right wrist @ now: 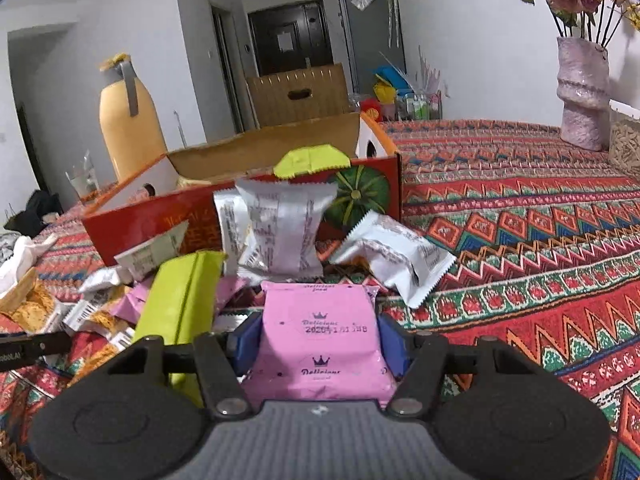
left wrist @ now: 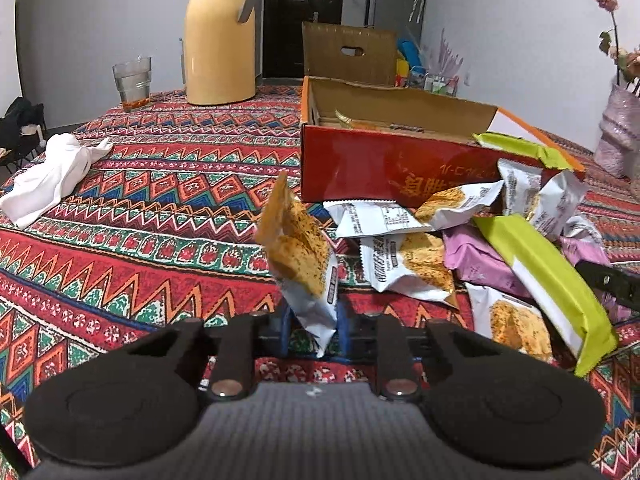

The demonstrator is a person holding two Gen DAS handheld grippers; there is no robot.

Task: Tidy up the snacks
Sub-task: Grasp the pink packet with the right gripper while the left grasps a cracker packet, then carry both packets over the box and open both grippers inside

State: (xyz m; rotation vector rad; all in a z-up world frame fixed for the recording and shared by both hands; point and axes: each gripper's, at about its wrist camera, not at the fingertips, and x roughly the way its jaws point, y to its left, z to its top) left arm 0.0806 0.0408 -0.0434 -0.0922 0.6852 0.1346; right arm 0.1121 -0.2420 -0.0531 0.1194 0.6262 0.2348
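Over the worktop (left wrist: 140,200), each hand-held gripper clamps a packet, left (left wrist: 311,334) orange-white (left wrist: 302,256), right (right wrist: 314,344) pink (right wrist: 320,340), likely bound for the box (left wrist: 360,160).

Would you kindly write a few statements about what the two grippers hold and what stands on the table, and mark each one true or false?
1. The left gripper is shut on a white and orange snack packet. True.
2. The right gripper is open with nothing between its fingers. False: it is shut on a pink snack packet.
3. The red box has its lid closed. False: it is open at the top.
4. A white cloth lies on the patterned tablecloth. True.
5. The glass lies on its side. False: it stands upright beside the yellow jug.
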